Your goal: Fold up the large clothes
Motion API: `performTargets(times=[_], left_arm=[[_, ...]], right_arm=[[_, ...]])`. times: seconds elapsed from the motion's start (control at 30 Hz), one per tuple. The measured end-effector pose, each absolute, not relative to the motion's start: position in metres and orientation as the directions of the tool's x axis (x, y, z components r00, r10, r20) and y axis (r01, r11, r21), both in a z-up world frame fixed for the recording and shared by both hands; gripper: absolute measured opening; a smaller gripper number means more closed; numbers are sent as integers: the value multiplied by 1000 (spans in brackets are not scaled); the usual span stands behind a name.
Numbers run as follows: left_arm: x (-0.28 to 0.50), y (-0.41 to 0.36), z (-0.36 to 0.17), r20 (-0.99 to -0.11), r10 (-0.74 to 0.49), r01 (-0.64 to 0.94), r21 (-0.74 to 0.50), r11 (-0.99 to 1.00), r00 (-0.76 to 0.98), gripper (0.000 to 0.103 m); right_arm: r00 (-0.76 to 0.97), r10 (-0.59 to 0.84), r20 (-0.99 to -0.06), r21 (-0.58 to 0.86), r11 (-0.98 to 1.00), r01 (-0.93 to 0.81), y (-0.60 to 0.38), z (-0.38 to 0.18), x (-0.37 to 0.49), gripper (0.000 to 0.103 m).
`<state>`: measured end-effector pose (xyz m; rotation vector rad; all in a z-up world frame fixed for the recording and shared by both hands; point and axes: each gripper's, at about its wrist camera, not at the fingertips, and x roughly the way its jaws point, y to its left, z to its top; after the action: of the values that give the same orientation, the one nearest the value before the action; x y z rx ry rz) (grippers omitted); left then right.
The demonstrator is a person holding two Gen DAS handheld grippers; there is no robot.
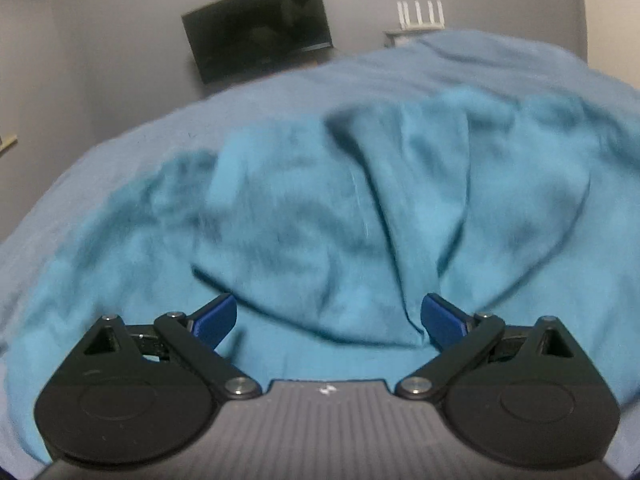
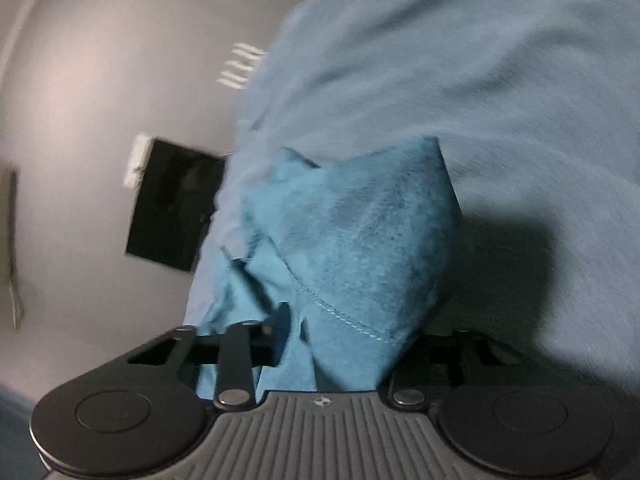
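Behind the garment [image 1: 320,220] on the bedsheet [image 1: 280,92], a dark screen [image 1: 256,24]

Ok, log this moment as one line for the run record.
step: folding teal garment | left gripper: open above it | right gripper: shut on hemmed edge, lifted | surface: blue bedsheet

We saw the right gripper [image 2: 320,344] clamped on a bunched teal garment [image 2: 352,240] — pale blue sheet [image 2: 500,80] behind it.
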<state>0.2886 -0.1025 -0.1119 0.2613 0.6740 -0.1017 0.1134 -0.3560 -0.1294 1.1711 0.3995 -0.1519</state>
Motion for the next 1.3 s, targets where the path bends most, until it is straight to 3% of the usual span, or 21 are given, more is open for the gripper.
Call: performTargets(times=[0.1, 0.2, 0.23, 0.3, 0.33, 0.37, 0.4, 0.47, 0.67, 0.8, 0.9, 1.03, 1.1, 1.2, 1.3], left_arm=[[287, -92, -133, -652, -20, 166, 163, 973, 758, 100], [284, -97, -138, -648, 0, 169, 199, 965, 762, 100], [283, -98, -138, -645, 3, 170, 206, 964, 764, 100], [283, -98, -139, -643, 2, 169, 205, 964, 766, 100], [284, -97, -139, -642, 0, 169, 202, 965, 767, 100], [284, -97, -139, -640, -2, 169, 200, 965, 768, 100], [284, -96, -140, -639, -4, 169, 196, 966, 769, 100], [284, -93, -139, -640, -10, 168, 186, 968, 768, 100], [282, -87, -142, -634, -30, 172, 163, 971, 773, 100], [284, -81, -139, -647, -61, 182, 122, 976, 760, 100], [289, -50, -117, -680, -140, 197, 7, 980, 719, 94], [280, 59, -69, -565, -218, -8, -370, 929, 796, 94], [274, 109, -55, -542, -205, -85, -462, 883, 815, 94], [259, 160, -45, -479, -251, -66, -551, 832, 841, 94], [244, 188, -51, -364, -402, 28, -711, 703, 840, 94]], right_arm=[[939, 92, -332, 802, 552, 230, -338, -105, 118, 16], [952, 110, -286, 716, 684, 137, -317, -83, 119, 16], [951, 111, -289, 707, 694, 134, -315, -81, 118, 19], [938, 105, -332, 721, 669, 180, -322, -85, 119, 43], [926, 101, -363, 736, 640, 219, -326, -89, 123, 46], [917, 94, -388, 753, 606, 256, -333, -94, 124, 42], [917, 92, -387, 768, 582, 266, -338, -97, 125, 29], [924, 104, -367, 759, 608, 233, -333, -91, 126, 17], [954, 116, -277, 505, 862, 42, -271, -25, 120, 10], [947, 202, -250, 253, 958, -138, -197, 22, 122, 10], [931, 270, -244, 81, 963, -258, -139, 49, 125, 10], [902, 335, -271, -68, 929, -365, -80, 63, 131, 10], [891, 337, -304, -149, 907, -394, -54, 58, 130, 10], [873, 340, -351, -216, 877, -428, -23, 46, 108, 10], [861, 332, -386, -302, 836, -458, 1, 31, 84, 10]])
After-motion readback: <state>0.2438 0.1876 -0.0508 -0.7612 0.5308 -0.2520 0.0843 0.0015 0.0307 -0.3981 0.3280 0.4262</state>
